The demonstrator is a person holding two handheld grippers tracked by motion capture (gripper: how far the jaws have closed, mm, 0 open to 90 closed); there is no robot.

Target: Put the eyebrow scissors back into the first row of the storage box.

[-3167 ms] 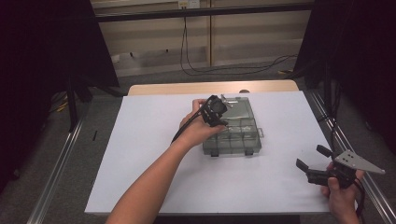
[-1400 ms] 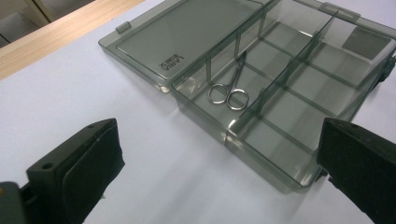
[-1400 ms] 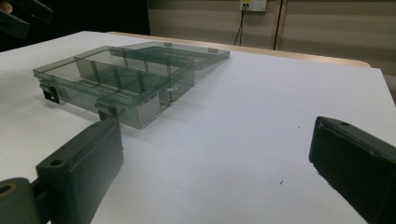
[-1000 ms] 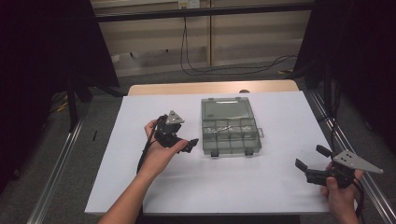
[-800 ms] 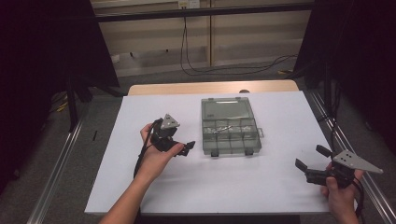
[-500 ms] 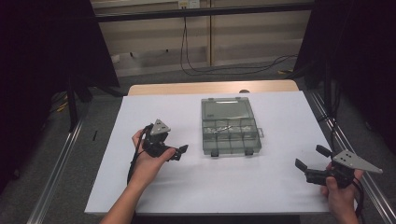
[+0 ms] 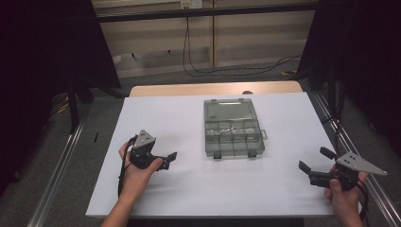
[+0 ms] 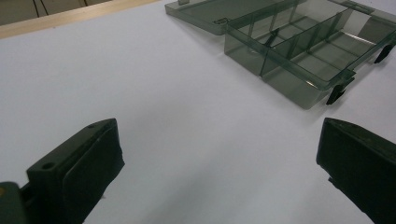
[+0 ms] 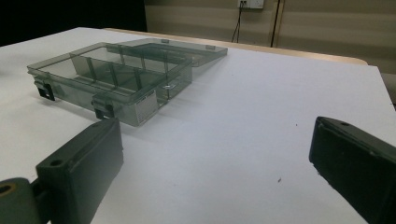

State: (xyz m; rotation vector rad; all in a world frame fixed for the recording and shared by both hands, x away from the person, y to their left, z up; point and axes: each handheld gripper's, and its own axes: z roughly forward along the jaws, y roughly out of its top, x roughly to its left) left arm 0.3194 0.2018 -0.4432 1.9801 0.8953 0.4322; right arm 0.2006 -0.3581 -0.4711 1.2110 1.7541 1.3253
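White tabletop (image 7: pixel 198 184) lies under each hand-held gripper, left (image 7: pixel 166 159) and right (image 7: pixel 316 165), both spread wide, empty.

Clear smoky-grey plastic on the compartment box (image 7: pixel 233 134), glossy, its thin walls catching light along the rims. Underneath, the tabletop (image 7: pixel 189 189) wears a smooth matt white sheet, with a bare pale wood edge at twelve o'clock. The left tongs (image 8: pixel 219 172) show matt black, faintly grainy plastic jaws; the right tongs (image 9: pixel 215 168) look alike, carrying a dull grey plate of flat metal.
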